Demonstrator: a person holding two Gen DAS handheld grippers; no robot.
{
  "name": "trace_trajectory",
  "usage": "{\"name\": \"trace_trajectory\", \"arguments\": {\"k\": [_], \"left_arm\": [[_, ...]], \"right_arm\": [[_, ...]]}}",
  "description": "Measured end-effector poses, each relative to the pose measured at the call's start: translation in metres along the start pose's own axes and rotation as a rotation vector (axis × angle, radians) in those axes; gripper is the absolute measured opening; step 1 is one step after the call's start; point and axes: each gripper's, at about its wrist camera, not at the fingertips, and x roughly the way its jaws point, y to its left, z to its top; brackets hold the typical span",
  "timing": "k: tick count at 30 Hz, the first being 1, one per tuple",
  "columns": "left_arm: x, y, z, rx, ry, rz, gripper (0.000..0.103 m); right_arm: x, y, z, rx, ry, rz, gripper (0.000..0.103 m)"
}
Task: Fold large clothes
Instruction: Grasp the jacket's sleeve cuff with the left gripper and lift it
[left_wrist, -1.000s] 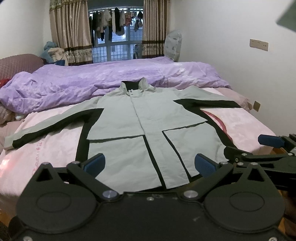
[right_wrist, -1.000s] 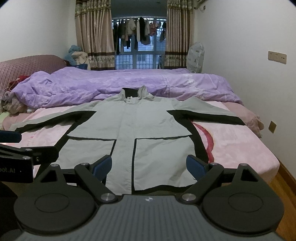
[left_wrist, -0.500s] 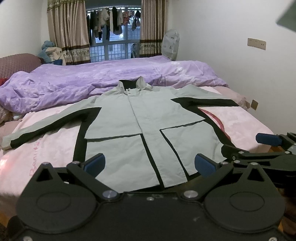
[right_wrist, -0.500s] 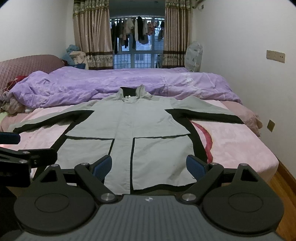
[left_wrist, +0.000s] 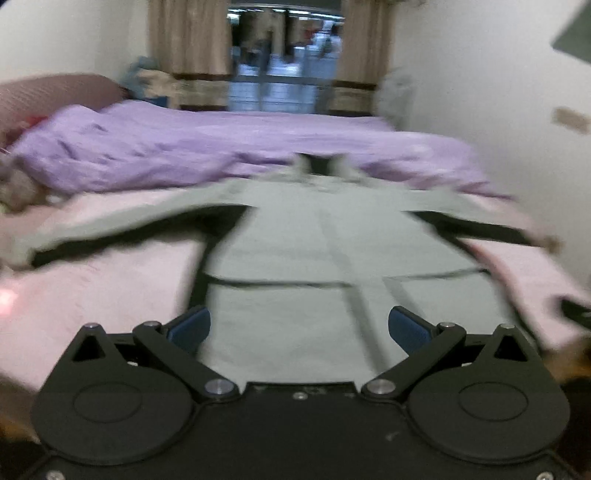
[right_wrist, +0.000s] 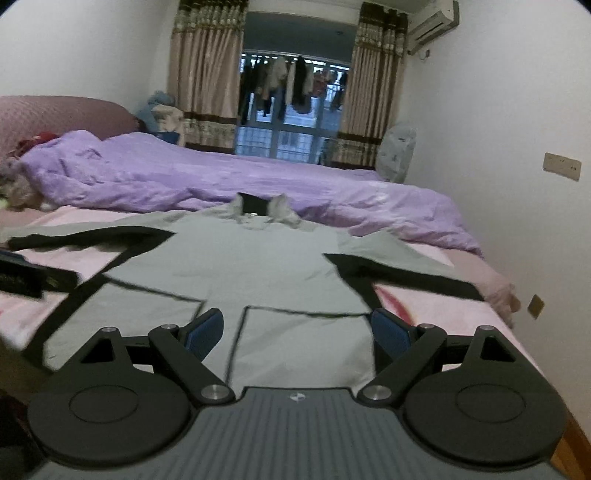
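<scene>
Grey-green coat (left_wrist: 306, 258), black-trimmed, flat on the pink bed (left_wrist: 103, 295), sleeves spread; my left view is blurred. Left hand-held gripper (left_wrist: 299, 328): fingers spread wide, empty, over the hem. Right view: same coat (right_wrist: 258, 266), collar toward the purple duvet (right_wrist: 258, 184). Right hand-held gripper (right_wrist: 297, 328): released, holding nothing.

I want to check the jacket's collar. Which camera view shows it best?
The right wrist view: there the collar is sharp, with both points standing up in front of the purple duvet. In the left wrist view it is motion-blurred, with no detail.
</scene>
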Motion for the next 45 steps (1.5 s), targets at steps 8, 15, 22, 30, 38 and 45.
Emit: {"name": "trace_trajectory", "arguments": {"k": [8, 15, 22, 30, 38, 45], "left_arm": [[0.100, 0.148, 0.071, -0.058, -0.007, 0.320, 0.103], [0.162, 0.327, 0.087, -0.254, 0.085, 0.523, 0.103], [0.219, 0.441, 0.072, -0.459, 0.138, 0.569, 0.103], [0.248, 0.496, 0.055, -0.628, 0.205, 0.563, 0.103], [0.258, 0.490, 0.046, -0.622, 0.181, 0.516, 0.016], [0.243, 0.474, 0.078, -0.592, 0.080, 0.473, 0.006]], "right_arm": [[0.083, -0.027, 0.021, 0.105, 0.097, -0.028, 0.103], [0.135, -0.035, 0.033, 0.135, 0.097, -0.068, 0.103], [0.205, -0.065, 0.036, 0.164, 0.180, -0.083, 0.093], [0.263, -0.087, 0.044, 0.218, 0.251, -0.090, 0.091], [0.296, -0.068, 0.044, 0.111, 0.325, -0.040, 0.070], [0.307, -0.080, 0.044, 0.173, 0.351, -0.024, 0.070]]}}
